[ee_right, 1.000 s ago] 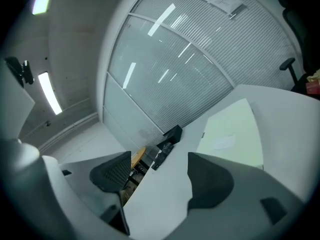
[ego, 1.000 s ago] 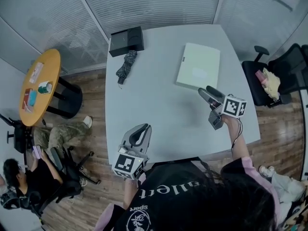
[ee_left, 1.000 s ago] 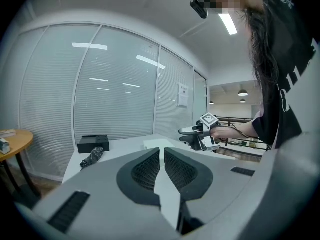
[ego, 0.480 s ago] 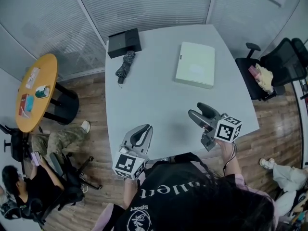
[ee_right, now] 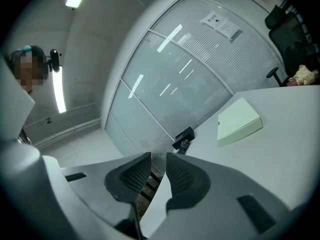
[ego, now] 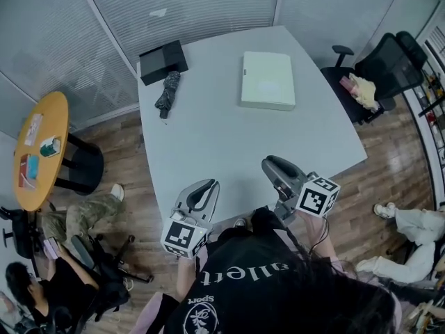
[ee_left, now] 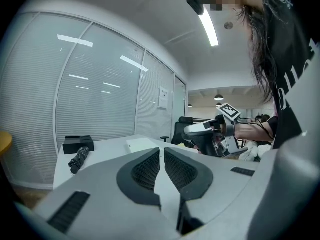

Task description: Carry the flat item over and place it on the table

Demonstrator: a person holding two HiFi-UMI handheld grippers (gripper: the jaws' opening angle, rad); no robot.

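Note:
The flat item, a pale green-white box (ego: 266,80), lies on the far right part of the grey table (ego: 208,138); it also shows in the right gripper view (ee_right: 239,123) and, small, in the left gripper view (ee_left: 140,144). My right gripper (ego: 274,169) hovers over the table's near edge, well short of the box. Its jaws are closing, a narrow gap remains, and nothing is between them (ee_right: 158,156). My left gripper (ego: 206,188) is held at the near edge too, shut and empty (ee_left: 161,151).
A folded black umbrella (ego: 165,94) and a black box (ego: 163,61) lie at the table's far left corner. Black office chairs (ego: 375,68) stand to the right. An orange round table (ego: 38,152) and a seated person (ego: 35,284) are on the left.
My right gripper has drawn back from beside the flat box to the table's near edge, and its jaws have narrowed. The left gripper has stayed put.

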